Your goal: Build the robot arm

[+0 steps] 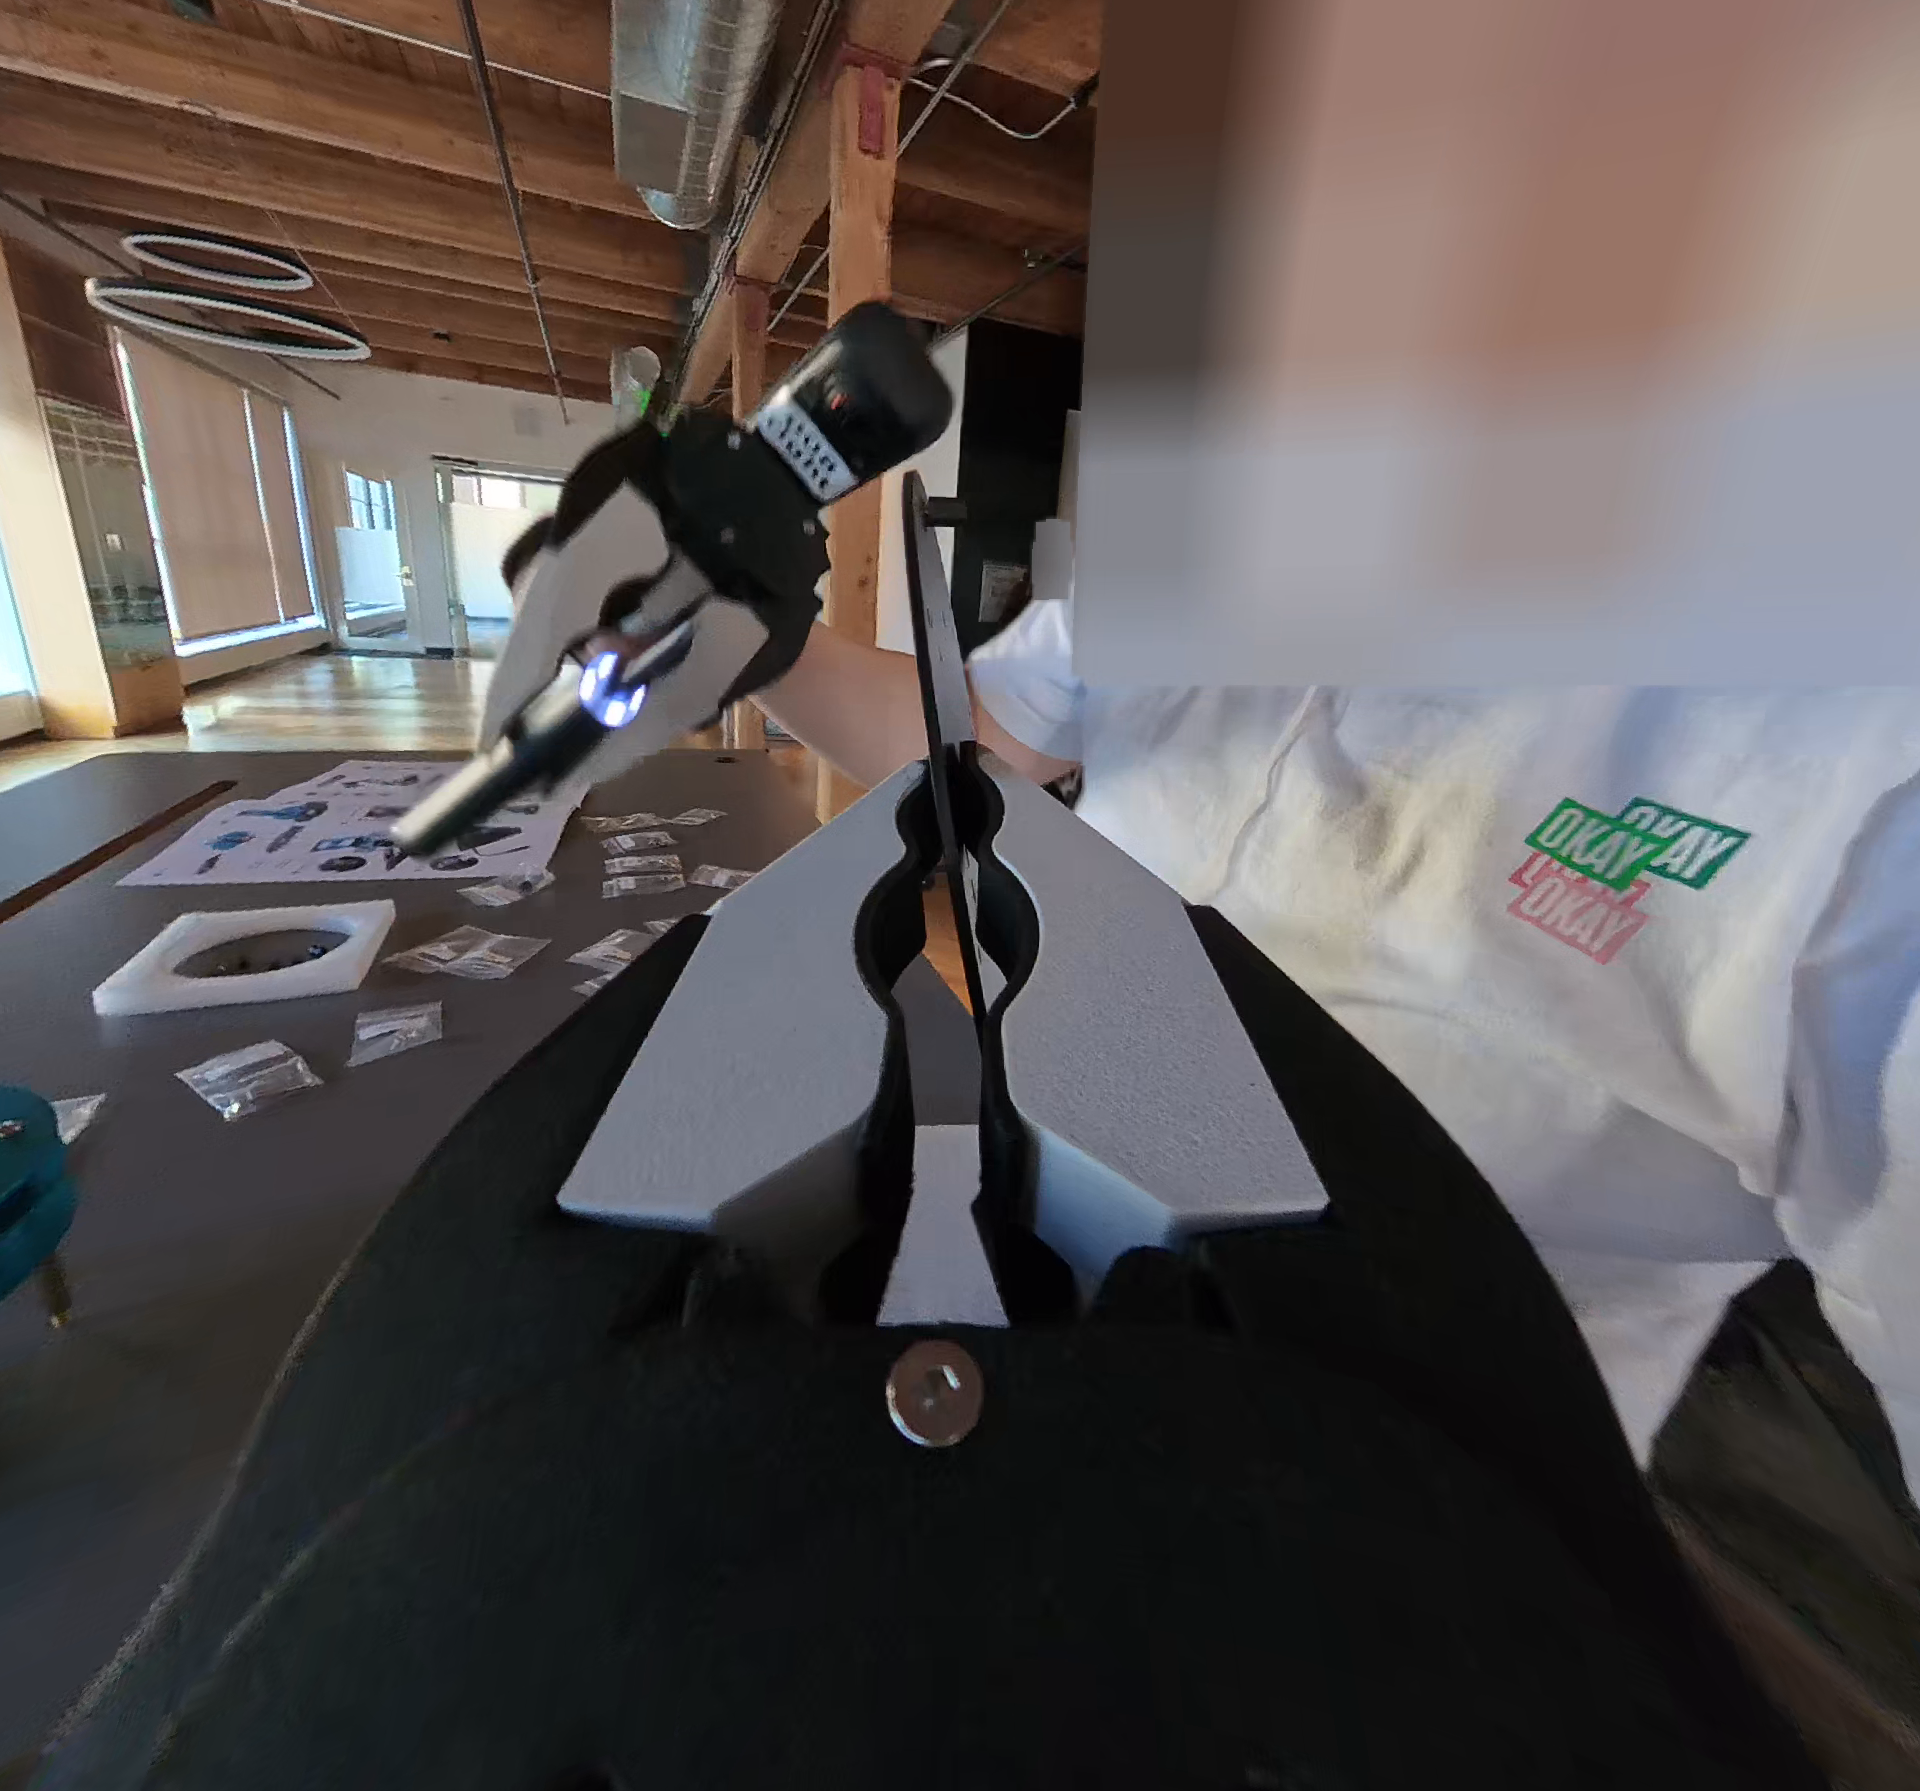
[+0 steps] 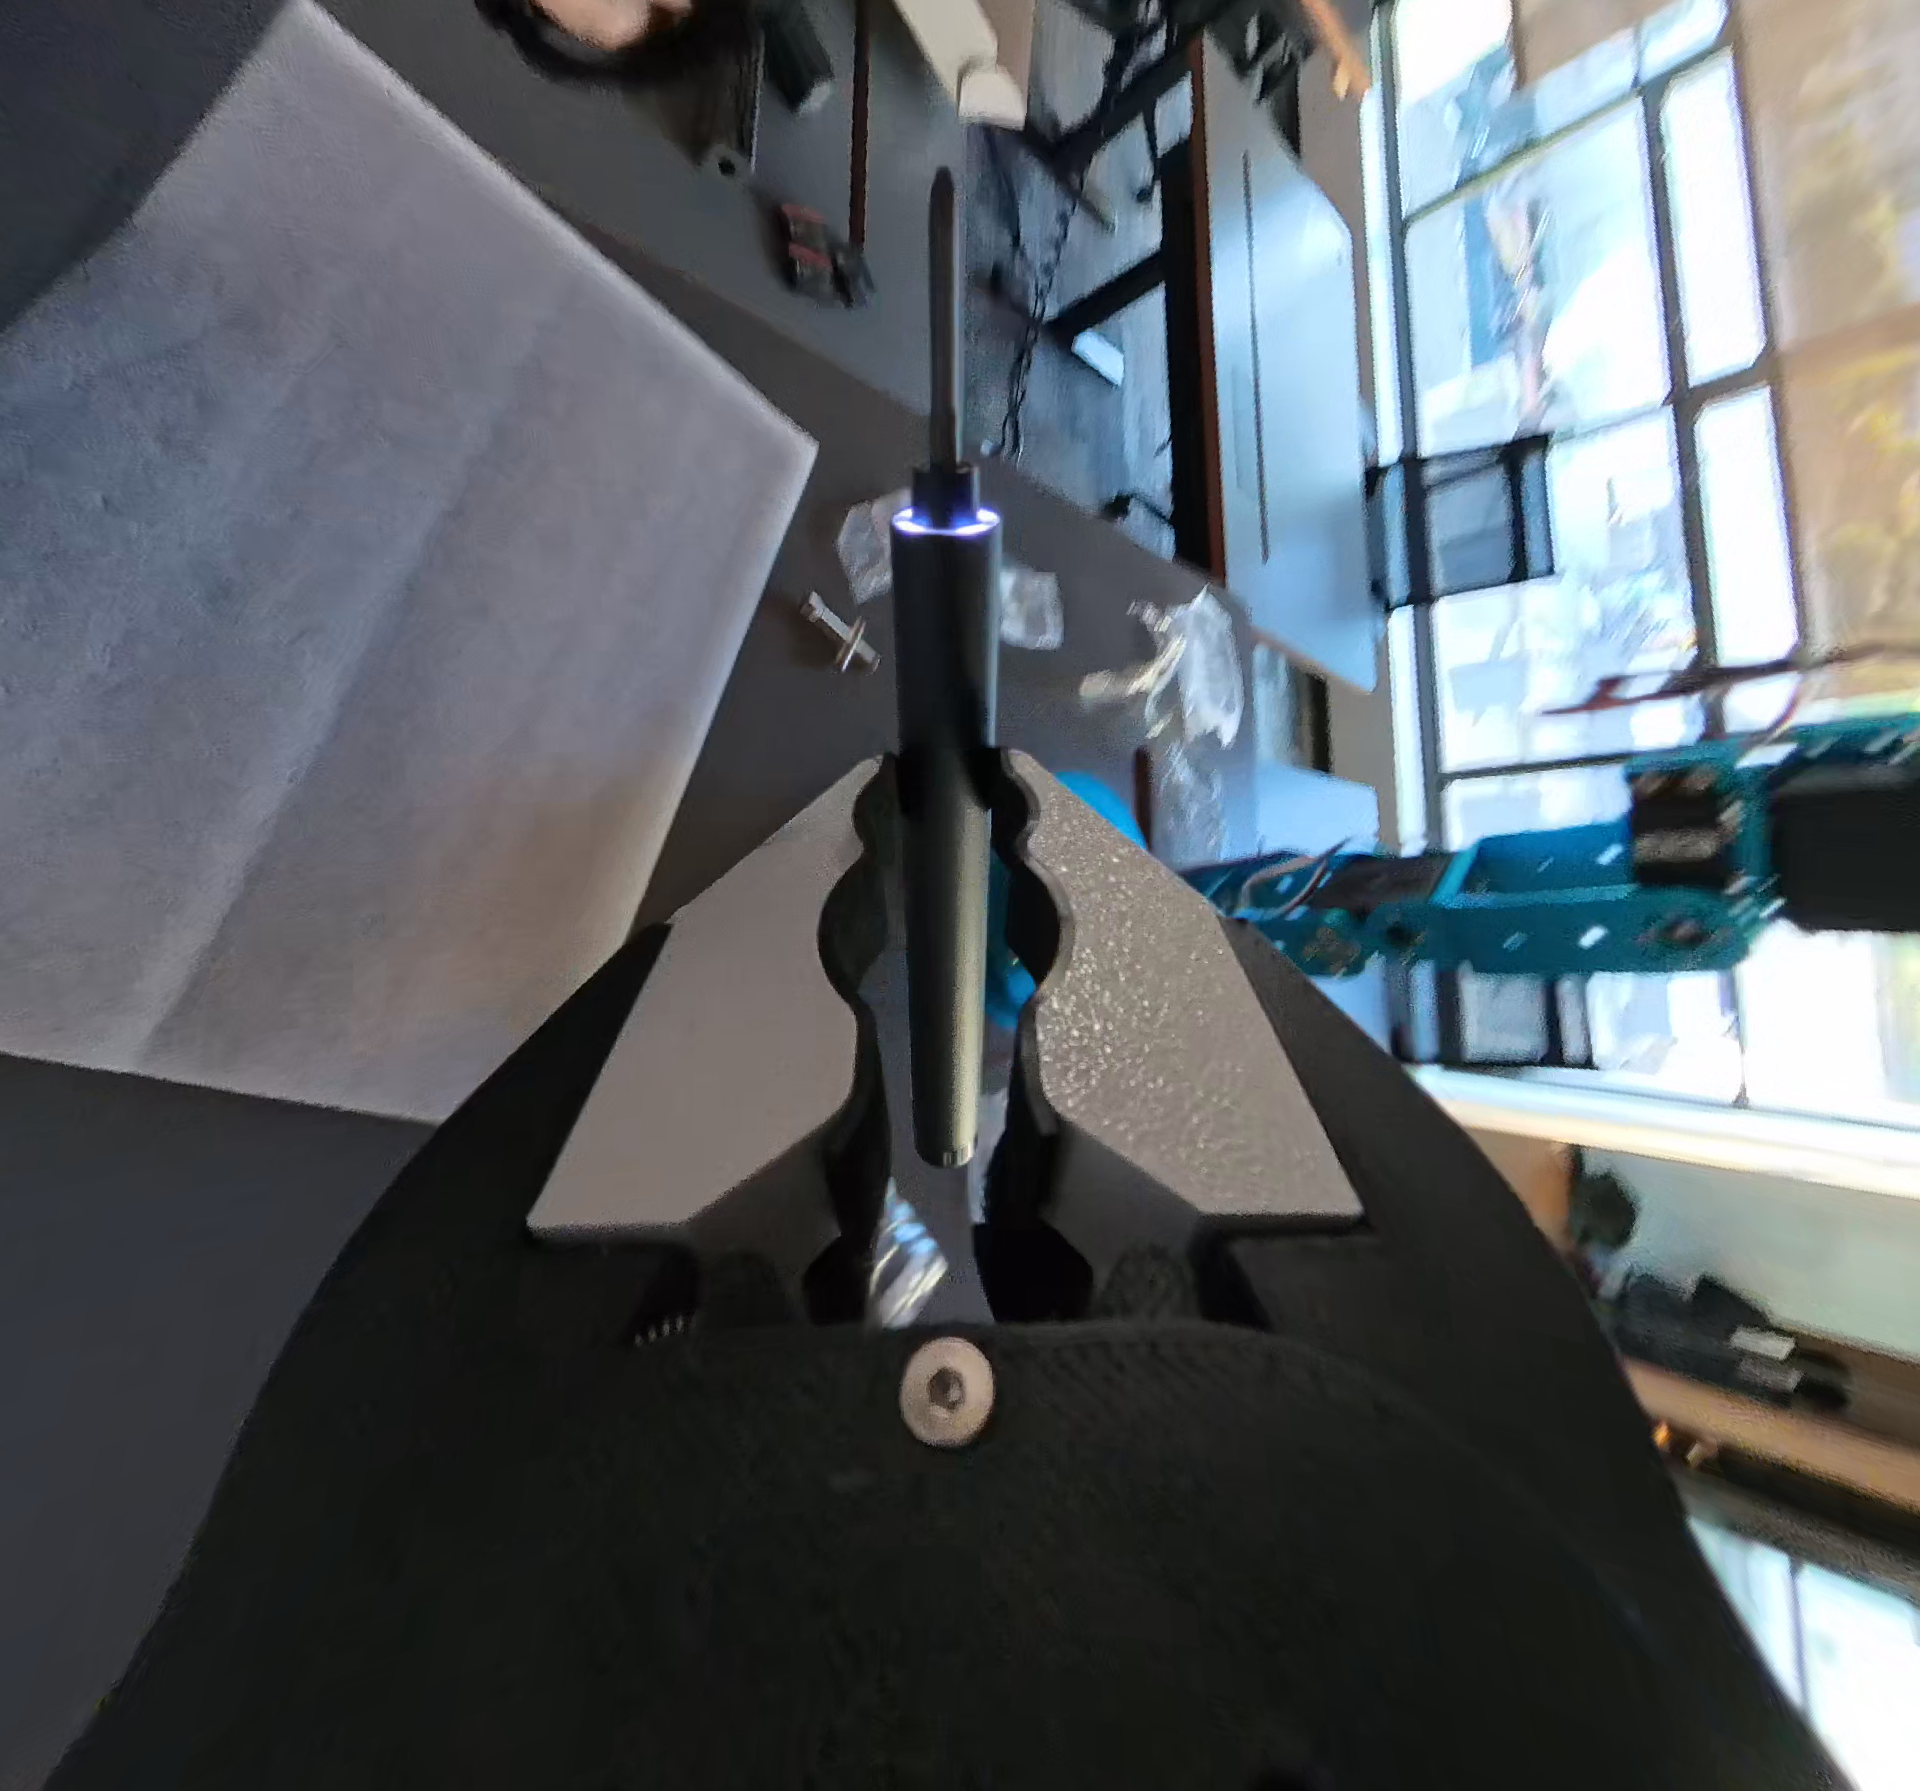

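My left gripper (image 1: 951,775) is shut on a thin black flat plate (image 1: 935,619). The plate stands on edge between the pads and sticks up past the fingertips. My right gripper (image 2: 943,765) is shut on a dark grey electric screwdriver (image 2: 943,640) with a lit blue-white ring at its front. Its long bit (image 2: 943,307) points forward over the table. The left wrist view also shows the right gripper (image 1: 582,702), raised above the table to the left of the plate, with the screwdriver (image 1: 520,765) angled down.
On the dark table (image 1: 208,1222) lie a white foam frame (image 1: 244,952), a printed sheet (image 1: 312,837) and several small plastic bags (image 1: 249,1076). A person in a white shirt (image 1: 1455,962) is close on the right. A teal metal assembly (image 2: 1558,900), a bolt (image 2: 836,635) and a pale sheet (image 2: 312,598) also show.
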Tool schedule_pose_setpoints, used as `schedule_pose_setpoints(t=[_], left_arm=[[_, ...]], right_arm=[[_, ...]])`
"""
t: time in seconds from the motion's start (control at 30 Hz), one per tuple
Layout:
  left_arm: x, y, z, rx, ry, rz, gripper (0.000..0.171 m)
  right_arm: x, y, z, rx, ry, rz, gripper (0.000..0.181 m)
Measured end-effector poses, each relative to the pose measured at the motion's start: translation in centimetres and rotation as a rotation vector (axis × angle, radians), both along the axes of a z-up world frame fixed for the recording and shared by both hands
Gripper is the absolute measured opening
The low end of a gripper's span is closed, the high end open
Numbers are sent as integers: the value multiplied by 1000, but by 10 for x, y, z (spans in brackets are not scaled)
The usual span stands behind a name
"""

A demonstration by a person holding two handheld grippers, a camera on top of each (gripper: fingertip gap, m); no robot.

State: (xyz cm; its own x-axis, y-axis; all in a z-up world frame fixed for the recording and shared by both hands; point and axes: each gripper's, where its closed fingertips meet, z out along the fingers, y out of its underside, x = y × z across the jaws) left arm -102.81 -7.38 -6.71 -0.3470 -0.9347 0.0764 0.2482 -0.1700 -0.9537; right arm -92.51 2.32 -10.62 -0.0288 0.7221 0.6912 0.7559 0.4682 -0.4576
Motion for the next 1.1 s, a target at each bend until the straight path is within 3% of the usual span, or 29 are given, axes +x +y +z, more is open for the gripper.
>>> schedule_pose_setpoints(t=[0.3,0.4,0.6,0.83,0.93,1.03,1.1], left_arm=[[3,-4,-4,4,18,-6,0],[8,-1,-5,1,42,24,0],[20,10,-1,-87,122,98,0],[41,21,1,-212,258,185,0],[46,22,1,-212,284,200,0],[47,18,2,-193,301,210,0],[48,17,2,-168,314,229,0]], right_arm=[[68,-35,-145,-531,-133,-432,15],[70,-42,-169,-623,-120,-518,15],[72,-51,-193,-702,-95,-574,15],[75,-50,-193,-796,53,-609,16],[75,-48,-182,-830,157,-590,28],[71,-50,-147,-828,301,-507,42],[57,-60,-102,-807,419,-366,61]])
